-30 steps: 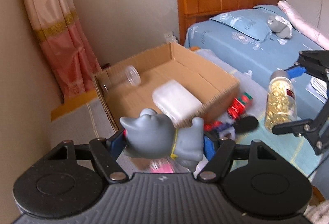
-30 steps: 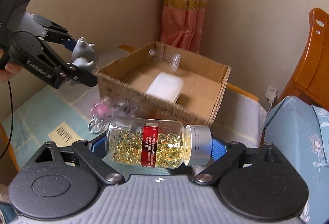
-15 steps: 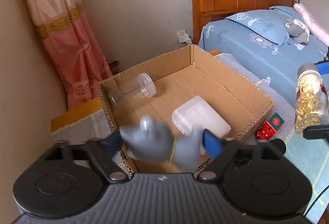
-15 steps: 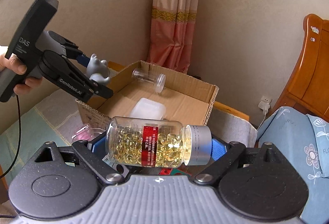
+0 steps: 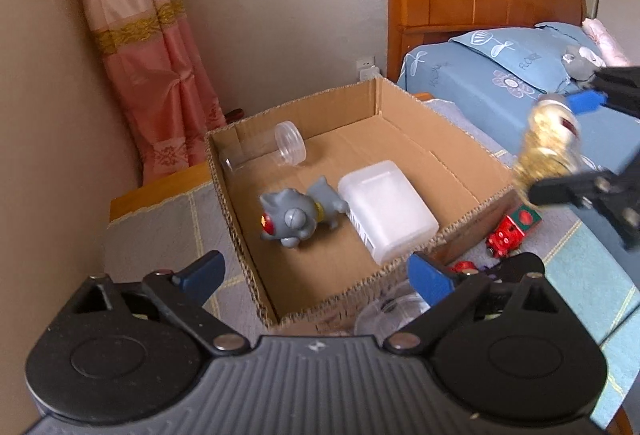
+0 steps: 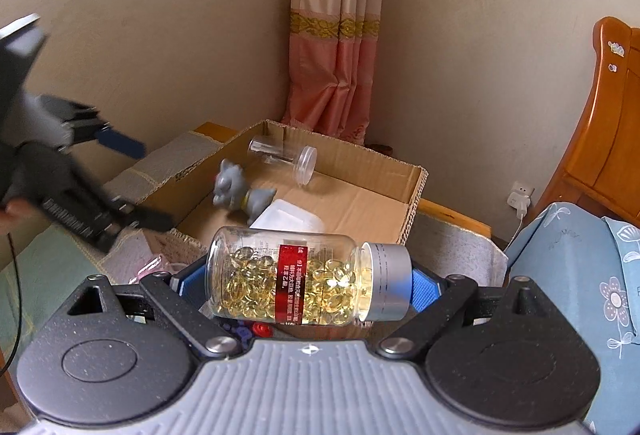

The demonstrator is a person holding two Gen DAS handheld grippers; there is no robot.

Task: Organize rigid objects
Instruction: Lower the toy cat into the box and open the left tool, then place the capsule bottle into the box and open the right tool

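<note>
A grey toy figure (image 5: 294, 217) lies on the floor of the cardboard box (image 5: 460, 139), touching a white plastic container (image 5: 386, 209). My left gripper (image 5: 316, 271) hangs open over the box's near corner with nothing between its fingers. From the right wrist view the same toy (image 6: 236, 191) shows inside the box (image 6: 416, 187), with the left gripper (image 6: 136, 181) above the left rim. My right gripper (image 6: 308, 281) is shut on a clear bottle of yellow capsules (image 6: 304, 281), held sideways by its base and silver cap. That bottle (image 5: 548, 143) hovers right of the box.
A clear jar (image 5: 280, 145) lies on its side at the box's back. A red toy train (image 5: 512, 229) and other small items sit outside the box's right wall. A blue bed (image 5: 500, 83) with wooden headboard stands at right, a pink curtain (image 5: 160, 75) behind.
My left gripper opened and let go of the grey toy, which dropped into the box beside the white container. The right gripper, still holding the bottle, came closer to the box.
</note>
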